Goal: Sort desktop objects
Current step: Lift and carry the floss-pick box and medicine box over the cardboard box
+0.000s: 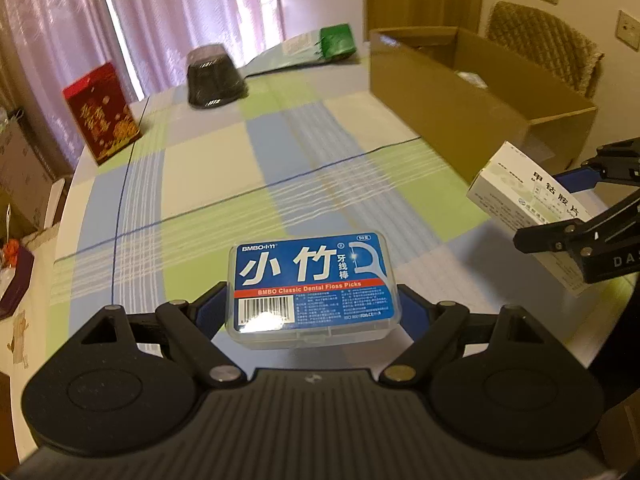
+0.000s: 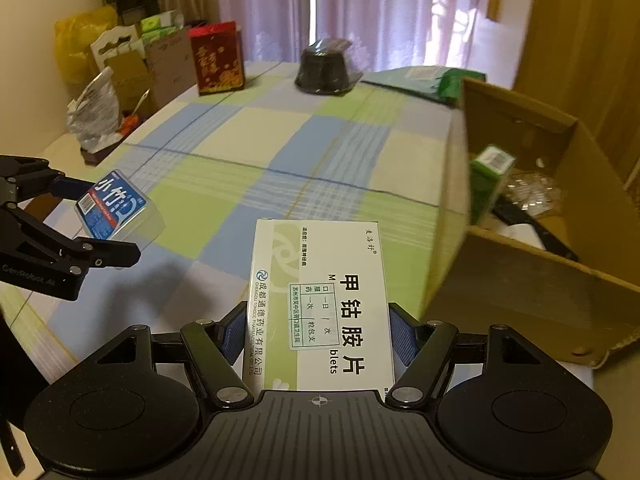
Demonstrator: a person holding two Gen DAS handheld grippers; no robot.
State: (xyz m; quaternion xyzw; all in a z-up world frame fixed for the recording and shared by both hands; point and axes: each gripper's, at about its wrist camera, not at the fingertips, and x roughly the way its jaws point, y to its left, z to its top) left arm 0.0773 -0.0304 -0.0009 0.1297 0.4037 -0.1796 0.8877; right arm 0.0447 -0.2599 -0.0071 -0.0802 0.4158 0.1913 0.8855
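The left gripper is clamped on a clear plastic box of dental floss picks, its blue pads pressed against the box's two short sides, and carries it clear above the checked tablecloth. The right gripper is closed the same way on a white and green medicine carton, also lifted off the cloth; seen from the left wrist camera, the carton hangs just in front of the near corner of the open cardboard box.

That cardboard box stands at the right side of the table and already holds a green carton, a crinkled clear packet and something dark and long that I cannot identify, so part of the sorting looks done. The two held items are mid-transfer, neither yet over the opening.

Well apart at the far end of the table stand a red gift box, a black lidded container and a green pouch. Whether these are also to be sorted cannot be told.
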